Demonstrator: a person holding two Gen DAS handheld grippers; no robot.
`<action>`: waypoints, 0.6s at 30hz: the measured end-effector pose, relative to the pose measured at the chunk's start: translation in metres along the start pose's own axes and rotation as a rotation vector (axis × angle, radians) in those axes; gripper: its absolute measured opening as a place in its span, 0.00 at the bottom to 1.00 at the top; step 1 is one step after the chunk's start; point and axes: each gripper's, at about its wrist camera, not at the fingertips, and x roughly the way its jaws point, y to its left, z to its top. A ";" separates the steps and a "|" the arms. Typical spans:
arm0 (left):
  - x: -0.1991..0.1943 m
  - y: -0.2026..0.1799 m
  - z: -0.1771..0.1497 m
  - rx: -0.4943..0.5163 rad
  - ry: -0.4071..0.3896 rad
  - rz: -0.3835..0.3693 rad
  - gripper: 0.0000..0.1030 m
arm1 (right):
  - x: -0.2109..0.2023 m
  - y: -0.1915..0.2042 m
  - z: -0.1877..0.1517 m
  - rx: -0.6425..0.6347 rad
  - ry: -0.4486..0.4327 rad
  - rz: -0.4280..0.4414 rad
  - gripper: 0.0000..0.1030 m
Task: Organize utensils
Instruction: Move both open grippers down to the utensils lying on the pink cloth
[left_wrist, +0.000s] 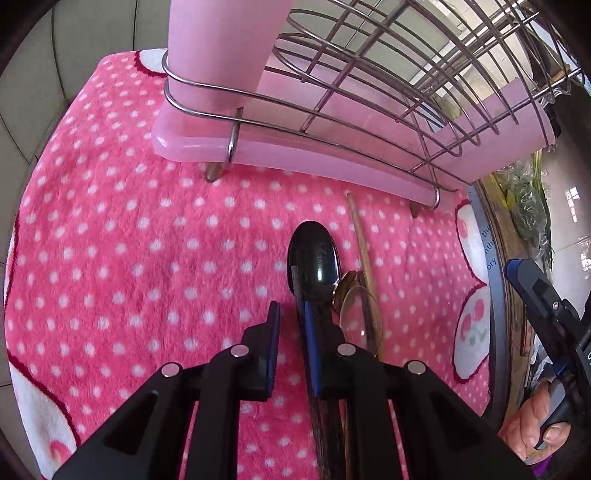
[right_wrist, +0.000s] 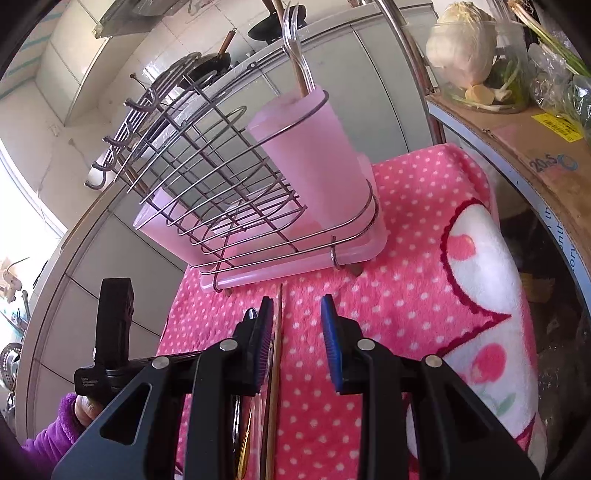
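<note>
A wire utensil rack with a pink cup and pink drip tray stands on a pink dotted cloth. My left gripper is open low over the cloth; a black spoon lies along the inside of its right finger. A gold spoon and a wooden chopstick lie beside it. In the right wrist view my right gripper is open over the chopstick, in front of the rack. A fork stands in the cup.
A cardboard box with a cabbage and greens sits to the right of the cloth. A grey tiled wall rises behind the rack. The other gripper and a purple-sleeved hand show at the left of the right wrist view.
</note>
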 end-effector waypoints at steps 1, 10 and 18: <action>0.001 -0.003 0.000 0.010 0.004 0.008 0.10 | 0.000 0.000 0.000 0.000 0.001 0.002 0.26; 0.015 -0.032 0.003 0.079 0.038 0.085 0.11 | 0.004 0.000 -0.002 -0.003 0.017 0.015 0.26; 0.030 -0.067 0.001 0.208 0.056 0.224 0.12 | 0.010 0.002 -0.003 -0.015 0.038 0.020 0.26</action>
